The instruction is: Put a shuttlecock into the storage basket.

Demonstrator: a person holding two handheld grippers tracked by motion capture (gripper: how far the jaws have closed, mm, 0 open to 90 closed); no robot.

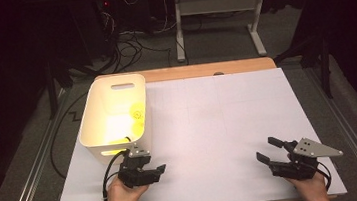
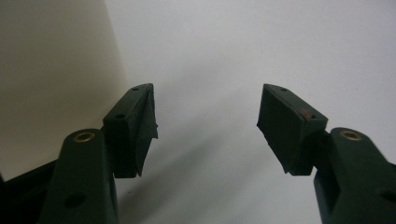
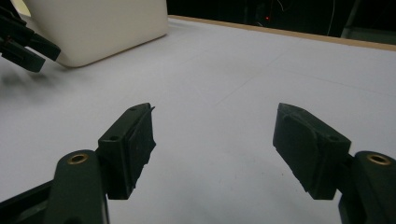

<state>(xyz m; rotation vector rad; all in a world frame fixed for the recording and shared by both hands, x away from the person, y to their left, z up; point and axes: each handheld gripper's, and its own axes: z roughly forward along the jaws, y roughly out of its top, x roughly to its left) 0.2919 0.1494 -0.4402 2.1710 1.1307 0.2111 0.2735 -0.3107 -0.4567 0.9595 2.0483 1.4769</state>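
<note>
White bin [image 1: 112, 115] unlabelled; left gripper [image 1: 149, 165], right gripper [image 1: 268, 150] both wide, empty.

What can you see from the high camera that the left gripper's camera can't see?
Only the high view looks down into the white bin, where yellow things lie lit up inside, too blurred to name. It also takes in both hands, the right gripper open on the other side, and the floor with cables beyond the table.

Only the left gripper view gives a close look at the inner pads of the left gripper, with nothing between them.

Both show the white tabletop, the bin's outer wall and the open left gripper.
</note>
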